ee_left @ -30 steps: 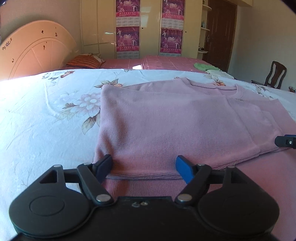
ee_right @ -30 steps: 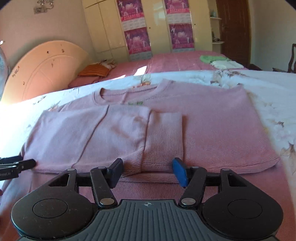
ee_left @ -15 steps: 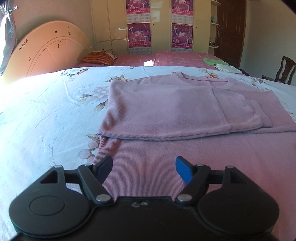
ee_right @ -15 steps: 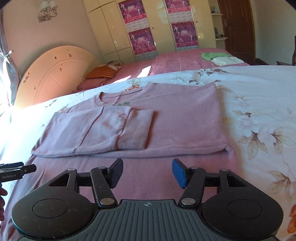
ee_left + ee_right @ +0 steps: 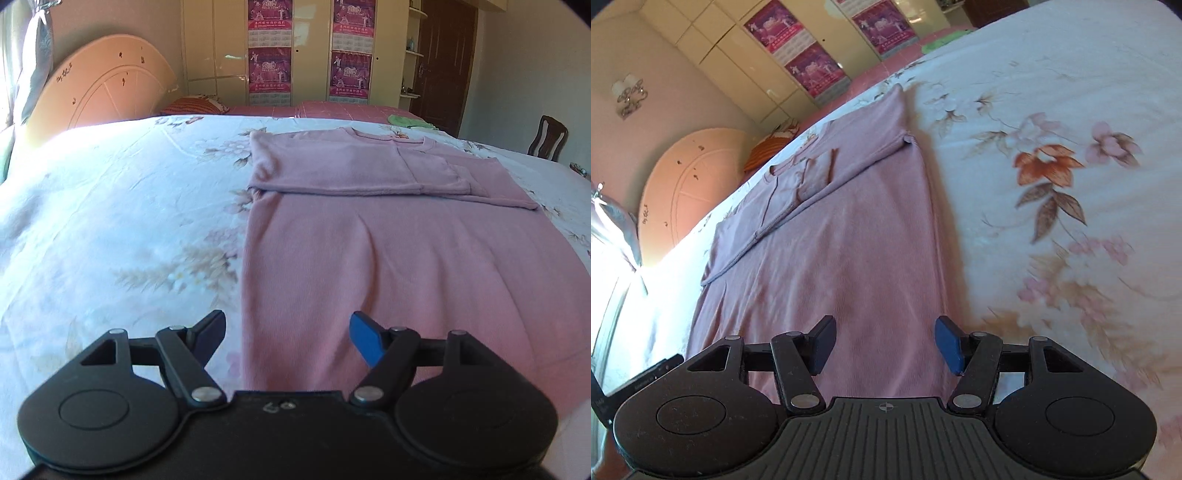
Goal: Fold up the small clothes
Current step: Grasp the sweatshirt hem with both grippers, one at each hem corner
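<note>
A pink knit sweater (image 5: 388, 251) lies flat on the flowered bedsheet (image 5: 122, 221), its sleeves folded across the chest at the far end. My left gripper (image 5: 288, 332) is open and empty over the sweater's near left edge. In the right wrist view, tilted, the same sweater (image 5: 849, 240) runs away from me. My right gripper (image 5: 884, 343) is open and empty over the sweater's near part, close to its right edge. The folded sleeves (image 5: 812, 173) lie far ahead.
A round headboard (image 5: 99, 81) stands at the far left and wardrobes with posters (image 5: 306, 51) at the back. A second bed with a striped pillow (image 5: 195, 105) lies behind. A chair (image 5: 546, 138) stands far right. The left gripper's tip (image 5: 646, 376) shows at the lower left of the right wrist view.
Both grippers have pulled back from the folded sleeves towards the sweater's near hem. The right wrist view has tilted and moved to the sweater's right edge. Both stayed open.
</note>
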A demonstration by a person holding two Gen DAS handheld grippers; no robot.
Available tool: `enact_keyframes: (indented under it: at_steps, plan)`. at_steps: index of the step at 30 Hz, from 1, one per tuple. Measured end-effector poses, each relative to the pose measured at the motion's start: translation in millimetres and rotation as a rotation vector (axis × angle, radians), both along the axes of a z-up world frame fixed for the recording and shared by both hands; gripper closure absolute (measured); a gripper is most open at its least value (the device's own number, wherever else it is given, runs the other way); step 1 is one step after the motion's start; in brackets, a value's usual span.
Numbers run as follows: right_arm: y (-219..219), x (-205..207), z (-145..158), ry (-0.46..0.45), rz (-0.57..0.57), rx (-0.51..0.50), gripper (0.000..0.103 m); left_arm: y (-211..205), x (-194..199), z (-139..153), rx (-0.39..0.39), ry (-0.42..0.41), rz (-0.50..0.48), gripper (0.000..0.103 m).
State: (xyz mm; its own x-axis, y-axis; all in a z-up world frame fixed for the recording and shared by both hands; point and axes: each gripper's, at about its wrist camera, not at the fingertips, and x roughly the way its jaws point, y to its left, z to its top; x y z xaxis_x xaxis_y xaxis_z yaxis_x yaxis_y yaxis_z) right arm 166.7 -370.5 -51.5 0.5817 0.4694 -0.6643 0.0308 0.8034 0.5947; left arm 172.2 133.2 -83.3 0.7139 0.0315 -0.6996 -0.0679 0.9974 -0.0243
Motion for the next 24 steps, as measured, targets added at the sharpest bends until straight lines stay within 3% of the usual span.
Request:
enact_keyframes:
  at_steps: [2,4,7,11,12,15,20,23,24]
  plan:
    - [-12,-18,-4,0.032,-0.035,0.033,0.044,17,-22,-4,-0.064,0.024,0.028,0.031]
    - [-22,-32,-15,0.089,-0.071,0.096,0.044,41,-46,-13,-0.218,0.048,0.059,0.033]
    - [-37,-50,-23,0.098,-0.117,0.221,0.044,66,-64,-28,-0.468,0.052,0.041,0.035]
    - [-41,-50,-31,0.087,-0.12,0.311,0.044,76,-51,-43,-0.752,0.083,-0.038,0.038]
    - [-39,-48,-33,0.079,-0.111,0.323,0.044,73,-44,-52,-0.79,0.1,-0.048,0.04]
    - [-31,-36,-36,0.061,-0.062,0.345,0.044,68,-26,-63,-0.84,0.088,-0.064,0.044]
    - [-24,-24,-38,0.037,-0.008,0.359,0.044,66,-7,-75,-0.894,0.089,-0.047,0.062]
    - [-23,-31,-37,0.02,0.03,0.366,0.046,66,-7,-75,-0.893,0.095,-0.059,0.062]
    - [-22,-33,-37,0.02,0.05,0.371,0.052,66,-9,-74,-0.897,0.095,-0.068,0.062]
